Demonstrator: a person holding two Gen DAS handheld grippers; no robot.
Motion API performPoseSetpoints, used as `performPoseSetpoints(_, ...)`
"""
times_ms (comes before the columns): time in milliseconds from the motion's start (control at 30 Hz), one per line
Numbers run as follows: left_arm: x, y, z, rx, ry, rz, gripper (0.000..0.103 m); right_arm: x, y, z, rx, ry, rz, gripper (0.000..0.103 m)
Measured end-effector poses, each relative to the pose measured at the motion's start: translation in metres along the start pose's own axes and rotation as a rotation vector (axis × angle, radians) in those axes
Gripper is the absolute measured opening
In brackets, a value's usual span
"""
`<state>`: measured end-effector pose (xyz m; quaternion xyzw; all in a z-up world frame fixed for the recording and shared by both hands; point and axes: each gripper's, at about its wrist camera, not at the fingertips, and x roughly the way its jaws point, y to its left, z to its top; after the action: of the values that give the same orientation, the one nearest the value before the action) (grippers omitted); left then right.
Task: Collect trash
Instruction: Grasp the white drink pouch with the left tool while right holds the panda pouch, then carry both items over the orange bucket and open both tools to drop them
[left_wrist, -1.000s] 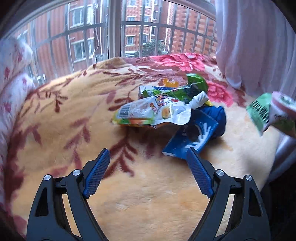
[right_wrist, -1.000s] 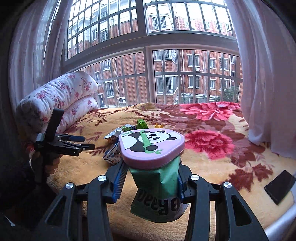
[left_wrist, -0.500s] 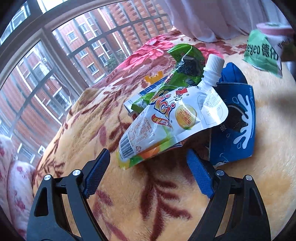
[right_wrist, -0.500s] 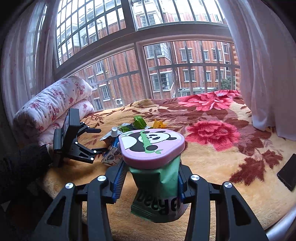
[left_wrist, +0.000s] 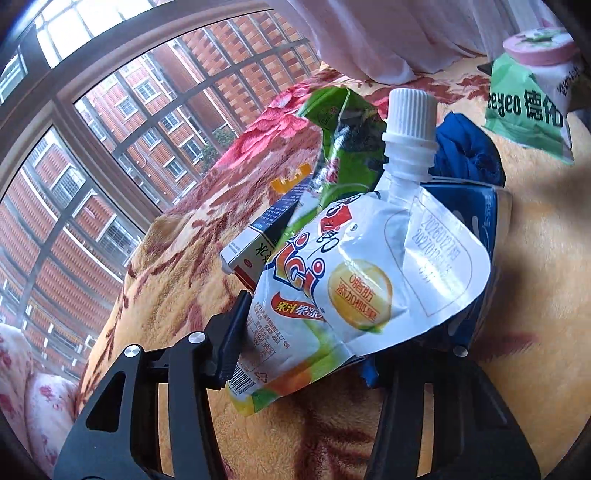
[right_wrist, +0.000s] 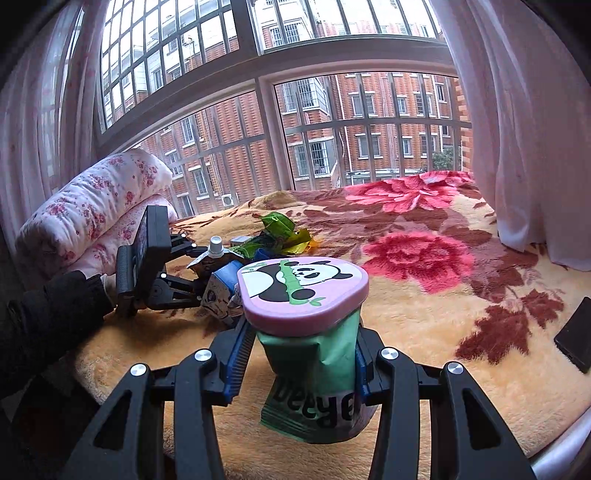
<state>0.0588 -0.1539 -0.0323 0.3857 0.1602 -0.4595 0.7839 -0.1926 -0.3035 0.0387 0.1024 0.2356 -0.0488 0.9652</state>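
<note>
A white jelly pouch (left_wrist: 351, 288) with a screw cap lies on a trash pile on the flowered blanket (right_wrist: 424, 314). My left gripper (left_wrist: 354, 325) is closing, with the pouch between its jaws; the left pad touches the pouch's edge and the right finger is hidden behind it. A blue wrapper (left_wrist: 465, 206), a green wrapper (left_wrist: 347, 140) and a small carton (left_wrist: 255, 251) lie right behind. In the right wrist view the left gripper (right_wrist: 199, 269) sits at the pile. My right gripper (right_wrist: 303, 354) is shut on a small bin (right_wrist: 303, 291) with a pink panda lid and green bag.
A rolled floral quilt (right_wrist: 92, 210) lies at the left by the window. A dark phone (right_wrist: 576, 339) rests near the bed's right edge. White curtains (right_wrist: 524, 129) hang at the right. A person's dark sleeve (right_wrist: 48, 321) is behind the left gripper.
The left gripper has moved in on the pile, rolled, and its jaws have narrowed around the pouch. The right gripper with the bin has barely shifted.
</note>
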Motion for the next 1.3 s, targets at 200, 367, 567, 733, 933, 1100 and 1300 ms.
performPoseSetpoints(200,-0.039,0.021,-0.002,-0.243,0.049,0.027,0.048,-0.002,0.003,0.0,0.005,-0.007,0.042,0.045)
performPoseSetpoints(367,-0.066,0.028,-0.014,-0.493,0.142,0.103,0.048,0.0,0.013,0.0,0.003,0.004,0.058,0.045)
performPoseSetpoints(567,-0.101,0.007,-0.029,-0.686,0.209,0.23,0.048,-0.002,0.028,-0.001,0.013,0.012,0.093,0.045)
performPoseSetpoints(733,-0.123,-0.025,-0.031,-0.735,0.241,0.229,0.048,-0.011,0.046,-0.003,-0.01,0.013,0.129,0.045)
performPoseSetpoints(933,-0.145,-0.05,-0.04,-0.801,0.248,0.217,0.048,-0.029,0.06,-0.012,-0.038,0.015,0.14,0.045)
performPoseSetpoints(1100,-0.158,-0.068,-0.047,-0.827,0.248,0.21,0.048,-0.044,0.068,-0.021,-0.055,0.023,0.143,0.045)
performPoseSetpoints(1300,-0.175,-0.085,-0.049,-0.846,0.243,0.185,0.048,-0.055,0.077,-0.032,-0.066,0.04,0.154,0.045)
